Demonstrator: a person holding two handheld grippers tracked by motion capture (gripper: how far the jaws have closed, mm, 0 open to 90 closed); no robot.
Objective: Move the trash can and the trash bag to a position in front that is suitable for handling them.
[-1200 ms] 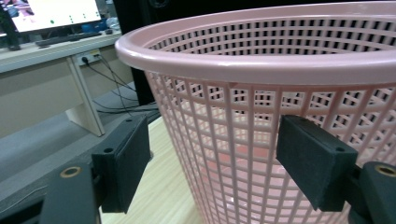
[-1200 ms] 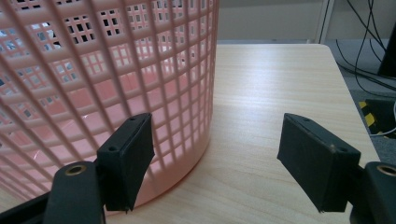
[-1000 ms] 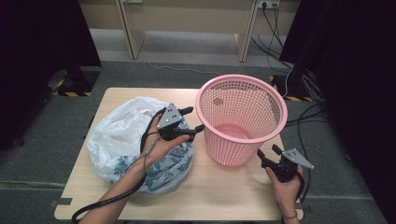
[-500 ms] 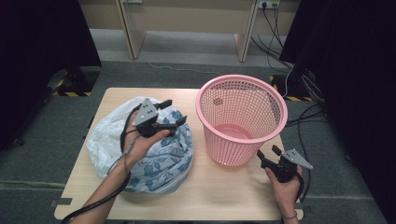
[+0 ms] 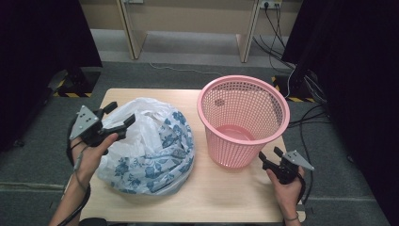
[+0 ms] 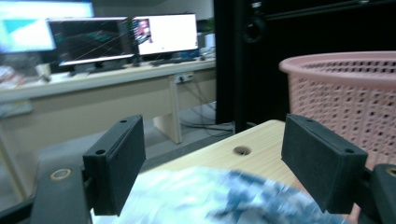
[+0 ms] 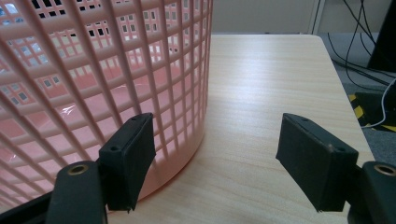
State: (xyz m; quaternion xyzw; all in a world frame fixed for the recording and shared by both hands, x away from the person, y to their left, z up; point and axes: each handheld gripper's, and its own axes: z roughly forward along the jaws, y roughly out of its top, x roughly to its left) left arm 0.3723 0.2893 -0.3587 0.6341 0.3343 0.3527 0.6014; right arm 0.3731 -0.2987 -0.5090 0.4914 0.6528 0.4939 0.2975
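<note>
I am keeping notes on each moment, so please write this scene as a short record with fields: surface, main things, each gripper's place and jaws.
surface: light wooden table
bag: white plastic bag with blue flower print, lying on the table's left half
basket: round pink plastic mesh basket, upright on the right half, nothing seen inside
left gripper: over the bag's left edge; jaws open, have just been opening, nothing between them
right gripper: low beside the basket's near right side; jaws open, holding nothing
</note>
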